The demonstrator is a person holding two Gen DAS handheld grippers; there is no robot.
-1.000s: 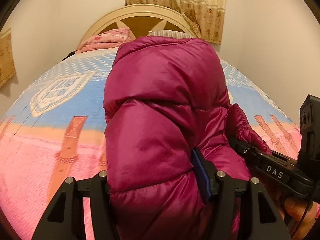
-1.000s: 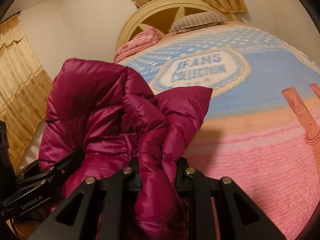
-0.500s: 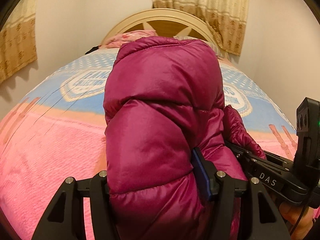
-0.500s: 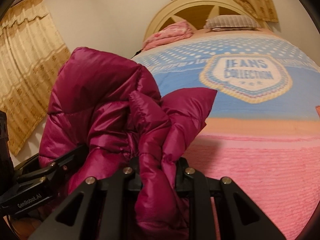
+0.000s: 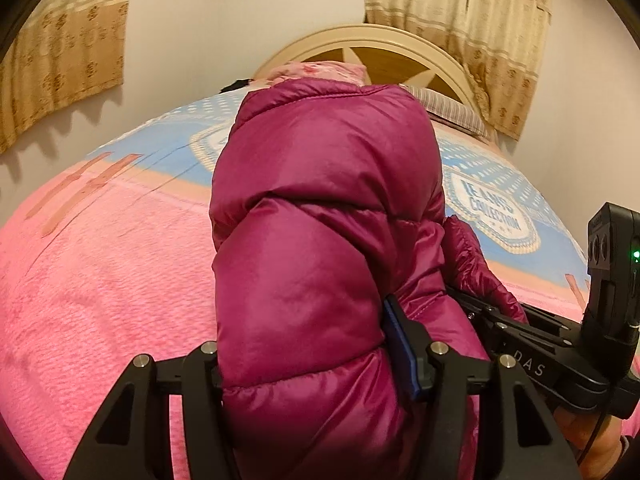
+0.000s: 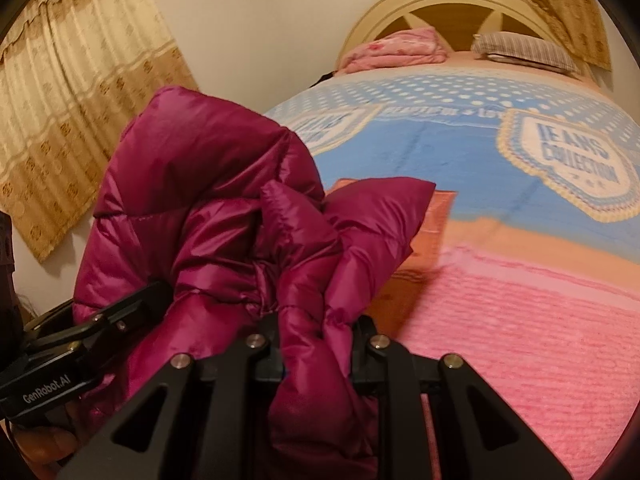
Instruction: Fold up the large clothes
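A magenta puffer jacket (image 5: 320,220) is bunched up and held above the bed. My left gripper (image 5: 312,364) is shut on a thick fold of it; the jacket fills the middle of the left wrist view and hides the fingertips. My right gripper (image 6: 316,344) is shut on another fold of the jacket (image 6: 224,220). The right gripper also shows in the left wrist view (image 5: 532,344) at the right, and the left gripper shows in the right wrist view (image 6: 80,344) at the lower left, both close beside the jacket.
The bed carries a pink and blue blanket (image 6: 540,320) with a "Jeans Collection" badge (image 6: 576,160). At its head are a cream headboard (image 5: 360,48), a folded pink quilt (image 6: 396,50) and a striped pillow (image 6: 524,50). Beige curtains (image 6: 80,120) hang on the walls.
Both grippers, still shut on the jacket, have swung left across the bed; the bed and headboard have shifted to the right in both views.
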